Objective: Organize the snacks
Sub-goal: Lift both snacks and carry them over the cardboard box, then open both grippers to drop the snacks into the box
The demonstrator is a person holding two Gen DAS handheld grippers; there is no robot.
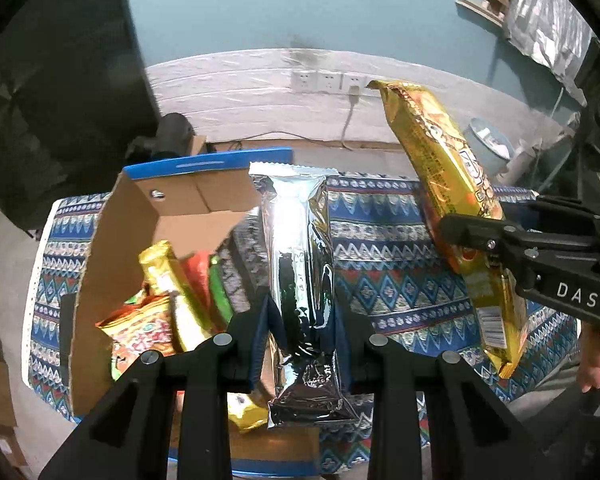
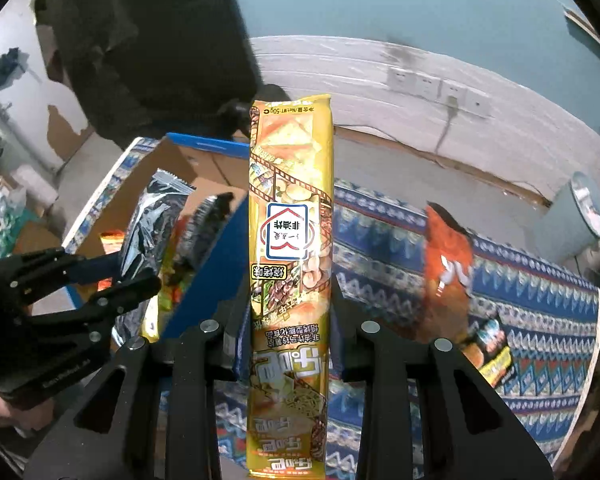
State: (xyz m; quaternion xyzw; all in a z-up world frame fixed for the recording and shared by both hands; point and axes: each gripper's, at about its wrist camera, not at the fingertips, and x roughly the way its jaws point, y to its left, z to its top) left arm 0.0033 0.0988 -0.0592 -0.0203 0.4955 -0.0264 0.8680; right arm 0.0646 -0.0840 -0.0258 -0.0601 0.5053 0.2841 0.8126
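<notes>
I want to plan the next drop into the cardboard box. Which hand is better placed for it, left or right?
Probably left. The left tool holds the silver packet right beside the cardboard box, near its opening. The right tool, with the yellow packet, is farther away over the patterned cloth.

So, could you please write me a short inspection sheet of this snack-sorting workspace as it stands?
Surface: table under a patterned blue cloth.
Job's things: cardboard box holding several snack packs; silver packet and yellow packet held in the air; orange bag lying on the cloth.
Clutter: nothing seen beyond the snacks.
Grippers: left gripper shut on the silver packet; right gripper shut on the yellow packet.
Cables: one cord plugged into the wall sockets.
Surroundings: grey bin on the floor, blue wall.
</notes>
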